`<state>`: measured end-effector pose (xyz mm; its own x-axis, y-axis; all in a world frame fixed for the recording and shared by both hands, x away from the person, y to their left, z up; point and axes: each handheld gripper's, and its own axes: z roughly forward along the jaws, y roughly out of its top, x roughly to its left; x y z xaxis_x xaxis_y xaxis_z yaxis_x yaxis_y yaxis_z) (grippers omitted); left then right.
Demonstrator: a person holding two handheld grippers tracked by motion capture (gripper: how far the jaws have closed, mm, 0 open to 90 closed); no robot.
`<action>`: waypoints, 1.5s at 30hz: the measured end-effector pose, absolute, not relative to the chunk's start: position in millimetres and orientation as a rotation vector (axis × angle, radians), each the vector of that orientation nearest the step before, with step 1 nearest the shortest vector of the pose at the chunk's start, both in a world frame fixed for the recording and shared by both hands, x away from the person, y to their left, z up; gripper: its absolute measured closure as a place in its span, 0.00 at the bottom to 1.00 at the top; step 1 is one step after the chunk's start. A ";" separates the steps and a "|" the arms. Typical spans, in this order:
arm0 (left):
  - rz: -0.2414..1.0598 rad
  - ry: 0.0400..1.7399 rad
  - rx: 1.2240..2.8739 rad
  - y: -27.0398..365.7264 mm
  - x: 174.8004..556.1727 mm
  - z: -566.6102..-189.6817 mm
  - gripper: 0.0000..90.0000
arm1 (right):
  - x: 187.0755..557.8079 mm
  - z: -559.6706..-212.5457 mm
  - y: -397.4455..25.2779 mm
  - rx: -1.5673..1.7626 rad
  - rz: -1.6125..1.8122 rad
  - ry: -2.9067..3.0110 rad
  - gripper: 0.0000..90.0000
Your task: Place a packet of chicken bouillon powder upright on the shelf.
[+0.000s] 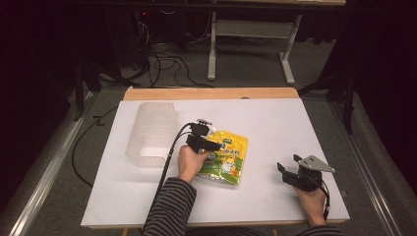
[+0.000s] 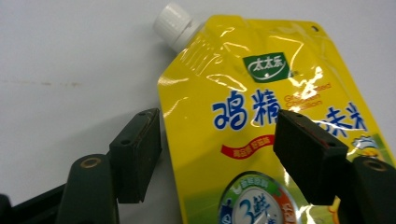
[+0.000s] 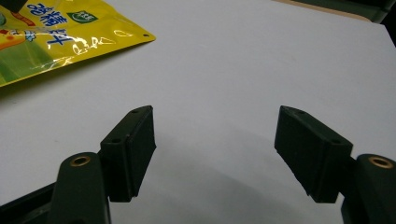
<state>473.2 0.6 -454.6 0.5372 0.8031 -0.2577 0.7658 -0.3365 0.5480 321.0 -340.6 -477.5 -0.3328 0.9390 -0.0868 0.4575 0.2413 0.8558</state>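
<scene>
Left tongs (image 2: 217, 154) stood apart astride yellow spout pouch (image 1: 227, 156), counter (image 1: 275, 123) centre | right tongs (image 3: 215, 154) apart, idle at 4 o'clock | risk: glossy film could slip; plastic bin (image 1: 152, 132) at 9 o'clock.

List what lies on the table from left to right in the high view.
Translucent plastic container → left gripper → yellow spout pouch → right gripper, resting apart on the white table.
</scene>
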 end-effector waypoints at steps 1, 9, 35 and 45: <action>0.073 1.268 2.148 0.4 473.7 -456.0 0.36 | 321.0 -477.5 -340.6 1.274 1.005 1.901 0.33; 0.014 1.262 2.141 -2.2 475.4 -459.3 0.41 | 321.1 -477.6 -340.3 1.272 1.003 1.904 0.33; 0.003 1.134 2.173 -0.5 464.2 -446.4 1.00 | 321.3 -477.8 -338.2 1.271 0.981 1.914 0.33; 0.055 1.013 2.133 5.8 445.7 -417.2 1.00 | 321.5 -477.9 -337.7 1.273 0.980 1.916 0.33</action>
